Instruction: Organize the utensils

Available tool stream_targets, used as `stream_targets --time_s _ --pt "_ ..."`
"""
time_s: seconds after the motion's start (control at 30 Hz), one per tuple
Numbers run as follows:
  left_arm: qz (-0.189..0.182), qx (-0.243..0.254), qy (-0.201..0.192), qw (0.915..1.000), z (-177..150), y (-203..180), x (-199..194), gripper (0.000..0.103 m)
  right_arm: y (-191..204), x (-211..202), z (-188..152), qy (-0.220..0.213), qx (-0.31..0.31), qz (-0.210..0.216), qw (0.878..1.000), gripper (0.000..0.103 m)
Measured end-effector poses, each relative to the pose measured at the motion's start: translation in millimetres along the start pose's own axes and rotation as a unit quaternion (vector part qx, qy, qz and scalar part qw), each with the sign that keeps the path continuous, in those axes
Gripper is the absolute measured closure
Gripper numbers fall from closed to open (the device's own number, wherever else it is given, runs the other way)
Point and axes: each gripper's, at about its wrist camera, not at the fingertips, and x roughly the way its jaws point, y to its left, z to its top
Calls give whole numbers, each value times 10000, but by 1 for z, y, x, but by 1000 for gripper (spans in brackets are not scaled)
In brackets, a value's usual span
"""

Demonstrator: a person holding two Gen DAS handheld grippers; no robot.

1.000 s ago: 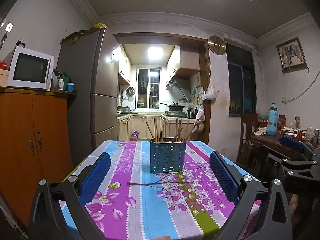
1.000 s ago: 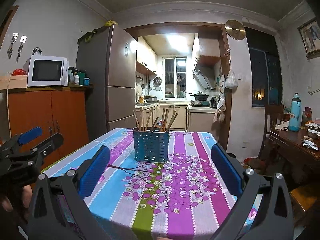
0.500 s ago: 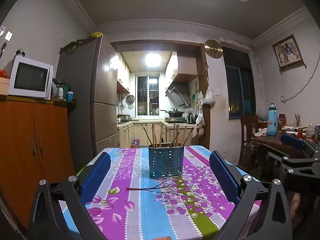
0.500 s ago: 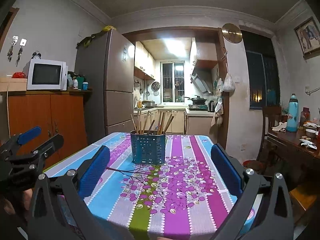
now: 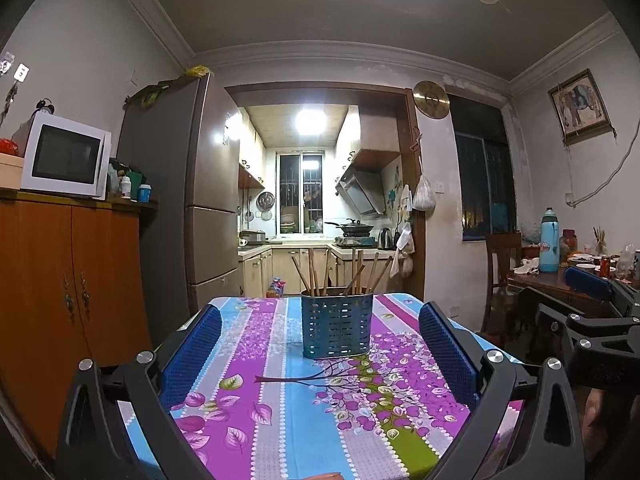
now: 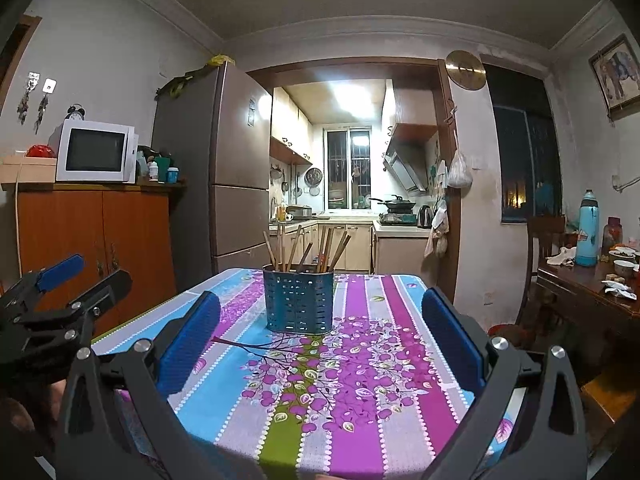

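Observation:
A blue perforated utensil holder (image 5: 337,326) (image 6: 298,303) stands upright near the far middle of a table with a floral striped cloth (image 5: 280,400) (image 6: 360,360). Several wooden chopsticks (image 5: 320,274) (image 6: 324,246) lean inside it. My left gripper (image 5: 320,354) hangs open over the table's near end, well short of the holder, with nothing between its blue pads. My right gripper (image 6: 320,338) is also open and empty, to the right of the left one. Each gripper shows at the edge of the other's view.
An orange cabinet (image 5: 72,280) with a white microwave (image 5: 66,156) stands at the left, a grey fridge (image 5: 200,200) beside it. A dark wooden table (image 6: 592,292) with bottles and dishes and a chair (image 5: 502,260) are at the right. A kitchen doorway lies beyond.
Both views have tilted upward and pulled back a little, so the holder sits lower in each frame. Both grippers stay open and empty.

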Motion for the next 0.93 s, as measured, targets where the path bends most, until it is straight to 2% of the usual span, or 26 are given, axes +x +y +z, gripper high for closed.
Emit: stream_targets --time_s 0.6,0.93 --pt "-23 -12 110 9999 -5 1 10 5 3 5 -2 63 -33 40 10000 5" --pt "58 -28 384 9992 -8 3 23 5 1 8 -1 59 -31 35 10000 5"
